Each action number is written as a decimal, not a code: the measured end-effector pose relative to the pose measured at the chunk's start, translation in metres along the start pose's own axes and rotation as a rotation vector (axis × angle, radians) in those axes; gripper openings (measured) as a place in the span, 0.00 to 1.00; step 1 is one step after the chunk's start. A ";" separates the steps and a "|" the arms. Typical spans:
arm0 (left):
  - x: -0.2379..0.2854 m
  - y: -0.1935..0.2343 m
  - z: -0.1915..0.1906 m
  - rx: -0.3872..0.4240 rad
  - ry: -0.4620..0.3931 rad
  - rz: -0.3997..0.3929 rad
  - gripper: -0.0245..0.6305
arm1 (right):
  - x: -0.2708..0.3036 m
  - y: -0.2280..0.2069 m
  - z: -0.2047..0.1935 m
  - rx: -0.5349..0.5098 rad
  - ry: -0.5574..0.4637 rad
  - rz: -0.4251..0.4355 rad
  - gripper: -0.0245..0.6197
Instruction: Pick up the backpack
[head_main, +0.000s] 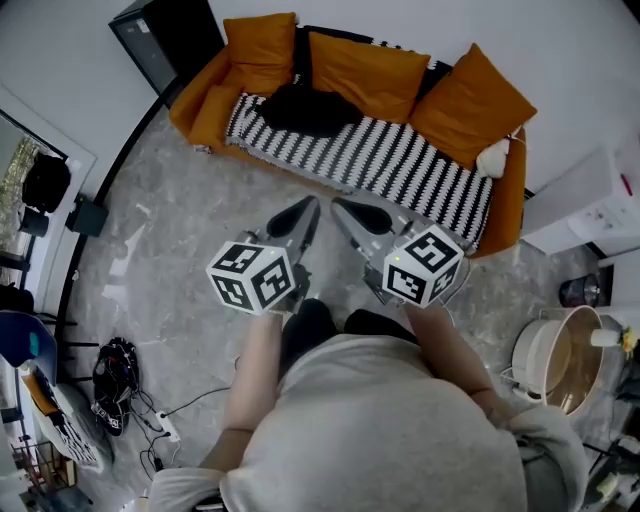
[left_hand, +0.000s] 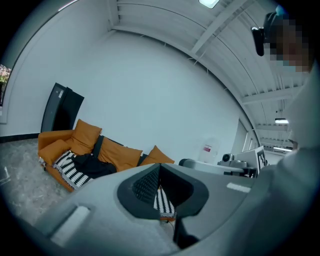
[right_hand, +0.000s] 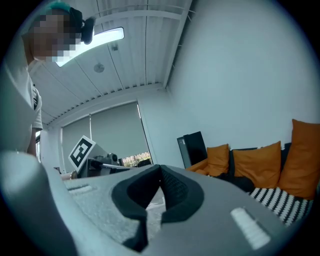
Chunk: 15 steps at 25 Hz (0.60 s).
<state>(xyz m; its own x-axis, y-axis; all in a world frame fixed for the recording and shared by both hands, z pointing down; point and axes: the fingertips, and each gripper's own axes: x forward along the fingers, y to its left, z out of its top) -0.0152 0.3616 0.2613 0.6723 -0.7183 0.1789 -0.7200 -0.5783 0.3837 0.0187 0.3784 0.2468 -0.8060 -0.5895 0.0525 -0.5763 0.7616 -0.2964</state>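
Observation:
A black backpack (head_main: 310, 108) lies slumped on the striped seat of an orange sofa (head_main: 200, 105), towards its left end. Both grippers are held side by side in front of the person, over the grey floor and short of the sofa. My left gripper (head_main: 306, 212) has its jaws together with nothing between them. My right gripper (head_main: 344, 210) is shut and empty too. In the left gripper view the backpack (left_hand: 92, 165) shows at the lower left, beyond the left gripper (left_hand: 159, 168). The right gripper view has the backpack (right_hand: 246, 183) at the right, past the right gripper (right_hand: 160, 173).
Orange cushions (head_main: 470, 100) line the sofa back. A black cabinet (head_main: 165, 40) stands left of the sofa and a white unit (head_main: 595, 205) to its right. A round pot (head_main: 555, 360) sits on the floor at right; a helmet and cables (head_main: 115, 385) lie at left.

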 end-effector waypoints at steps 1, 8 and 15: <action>0.003 0.002 0.000 -0.004 0.005 0.000 0.05 | 0.002 -0.005 0.001 0.006 -0.004 -0.002 0.04; 0.028 0.040 0.001 -0.041 0.031 0.024 0.05 | 0.028 -0.037 0.004 0.036 -0.005 0.002 0.04; 0.071 0.082 0.020 -0.053 0.030 0.002 0.05 | 0.063 -0.081 0.012 0.061 -0.005 -0.010 0.04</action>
<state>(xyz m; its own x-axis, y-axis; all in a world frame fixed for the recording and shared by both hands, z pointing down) -0.0296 0.2554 0.2878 0.6762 -0.7072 0.2066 -0.7119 -0.5551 0.4302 0.0160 0.2764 0.2624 -0.7995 -0.5985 0.0512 -0.5750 0.7378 -0.3535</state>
